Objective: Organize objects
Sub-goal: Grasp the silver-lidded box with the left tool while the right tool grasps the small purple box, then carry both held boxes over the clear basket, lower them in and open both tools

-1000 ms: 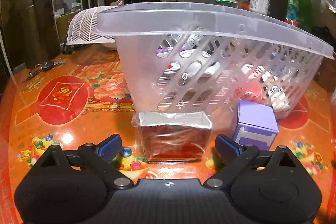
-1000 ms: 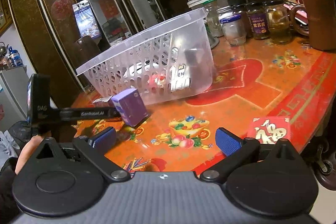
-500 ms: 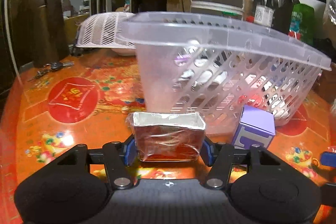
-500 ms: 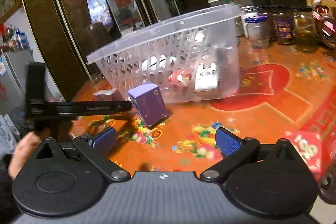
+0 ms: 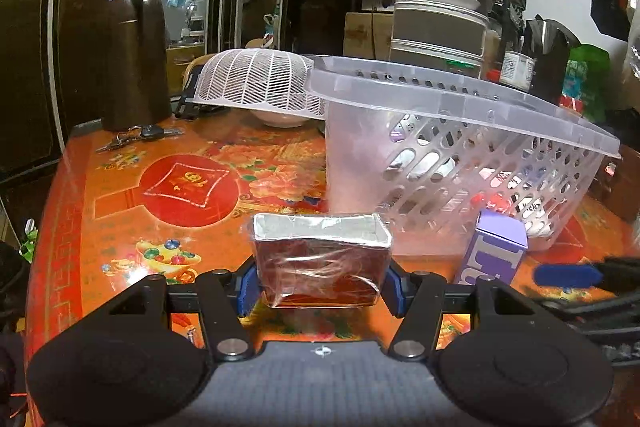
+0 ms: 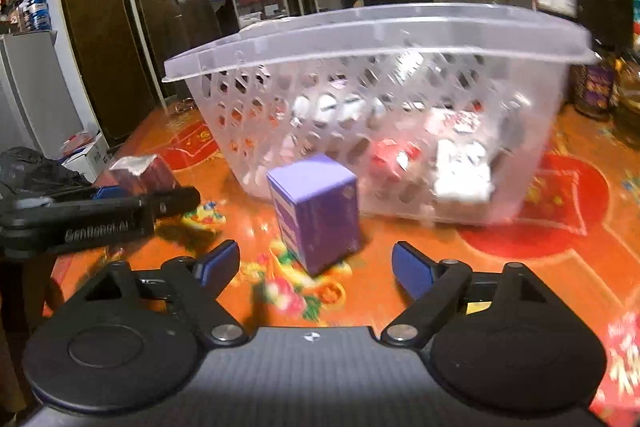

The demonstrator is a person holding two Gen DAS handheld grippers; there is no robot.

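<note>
Two tools over the orange patterned surface (image 5: 120, 195). Left tool (image 5: 320, 285) pinching a foil-topped, plastic-wrapped brown box (image 5: 320, 259) just short of the clear plastic basket (image 5: 460, 115). Right tool (image 6: 316, 263) spread wide, blue pads either side of an upright purple carton (image 6: 316, 211) at 12 o'clock, not touching it. Basket just beyond, holding small packets.
</note>
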